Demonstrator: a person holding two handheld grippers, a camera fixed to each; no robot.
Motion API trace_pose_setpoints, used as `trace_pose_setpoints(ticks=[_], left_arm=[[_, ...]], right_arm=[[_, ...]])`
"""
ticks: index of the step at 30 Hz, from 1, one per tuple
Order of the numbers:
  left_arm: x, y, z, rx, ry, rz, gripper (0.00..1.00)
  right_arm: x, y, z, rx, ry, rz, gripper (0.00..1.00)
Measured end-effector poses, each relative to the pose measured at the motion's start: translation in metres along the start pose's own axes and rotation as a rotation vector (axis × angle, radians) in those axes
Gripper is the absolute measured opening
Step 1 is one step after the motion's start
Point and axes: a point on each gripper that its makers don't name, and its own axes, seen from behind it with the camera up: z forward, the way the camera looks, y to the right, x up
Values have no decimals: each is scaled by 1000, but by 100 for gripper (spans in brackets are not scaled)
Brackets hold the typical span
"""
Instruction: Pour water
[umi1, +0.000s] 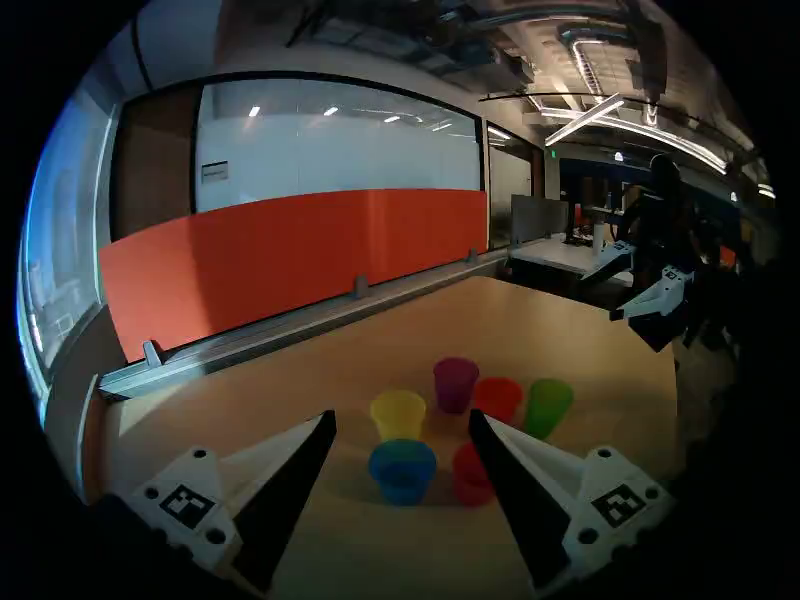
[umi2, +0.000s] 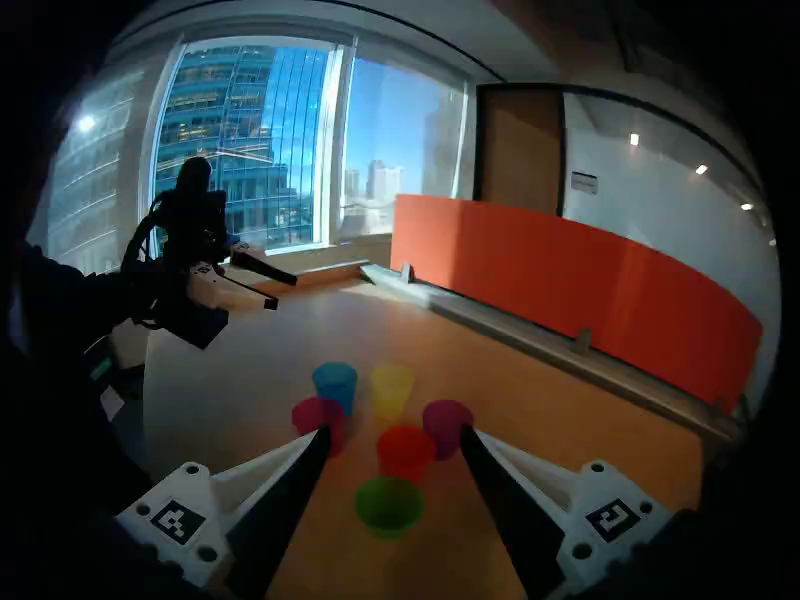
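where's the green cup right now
In the right gripper view the green cup is the nearest of the cluster on the wooden table, between the right tongs, just in front of the orange-red cup.

In the right gripper view, daylight is streaming through the windows (umi2: 250, 140) at ten o'clock, washing the table (umi2: 230, 370); straight lines are bowing toward the edges.

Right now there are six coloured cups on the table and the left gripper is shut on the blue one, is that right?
Not quite. The six cups on the table are right, but the left gripper is open, not shut on the blue cup. The left gripper view shows its fingers spread wide, with the cup standing free and touched by neither.
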Motion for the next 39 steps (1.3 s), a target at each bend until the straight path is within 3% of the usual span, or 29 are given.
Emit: trace_pose_setpoints(ticks=[15,27,39], left_arm=[[-54,5,25,-33,-111,-6,99],[-95,11,37,-53,-186,-22,99],[-128,8,50,-63,-250,-42,99]], right_arm=[[-47,1,15,25,-77,57,99],[-84,0,26,27,-141,76,99],[-112,-6,36,38,-197,100,99]])
